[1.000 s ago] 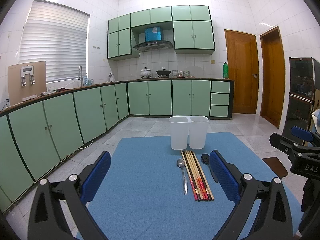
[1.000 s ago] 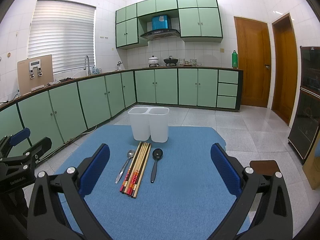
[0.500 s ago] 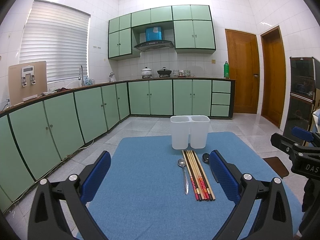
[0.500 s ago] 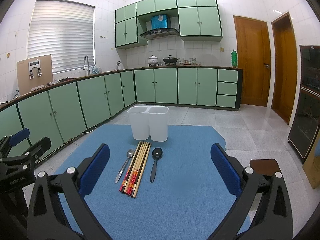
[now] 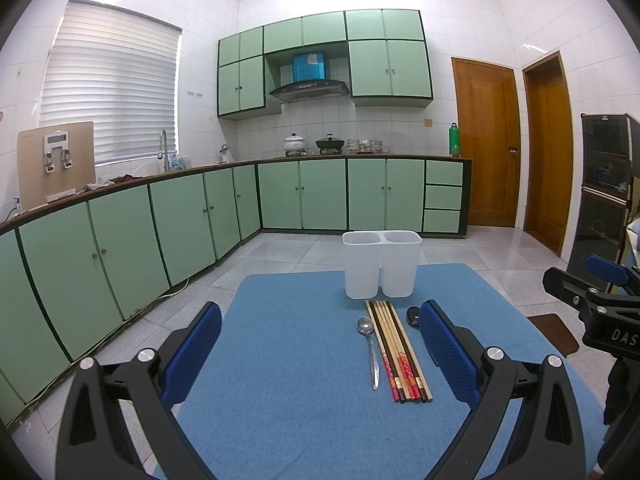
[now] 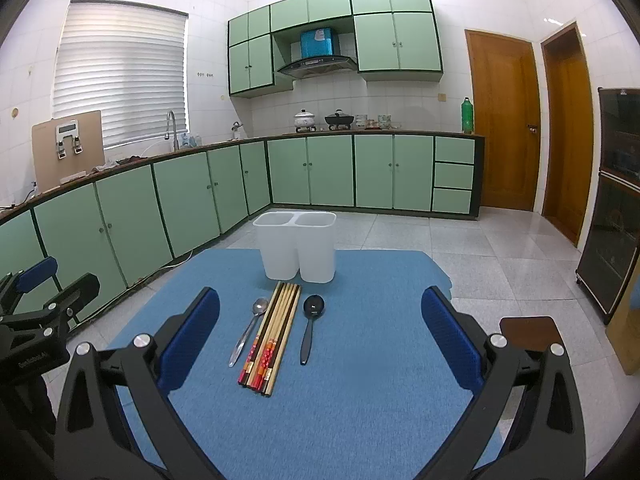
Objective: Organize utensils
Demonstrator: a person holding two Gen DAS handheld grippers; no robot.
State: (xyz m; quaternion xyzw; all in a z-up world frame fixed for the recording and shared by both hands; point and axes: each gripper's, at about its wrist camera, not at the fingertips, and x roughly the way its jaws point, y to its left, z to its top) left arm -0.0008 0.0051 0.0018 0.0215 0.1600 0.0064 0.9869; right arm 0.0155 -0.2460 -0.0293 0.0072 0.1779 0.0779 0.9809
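Two tools hover wide open above the blue desk, left tool and right tool, grasping nothing. Chopsticks lie bundled between a metal spoon and a black spoon, just before the white twin-compartment holder.

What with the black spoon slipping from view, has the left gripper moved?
Yes. The left gripper shifted slightly left: the white container sits farther right, the black spoon half hidden.

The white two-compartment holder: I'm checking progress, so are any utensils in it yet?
Apparently none: nothing sticks above the white two-compartment holder's rims. The chopsticks, metal spoon and black spoon lie on the blue mat.
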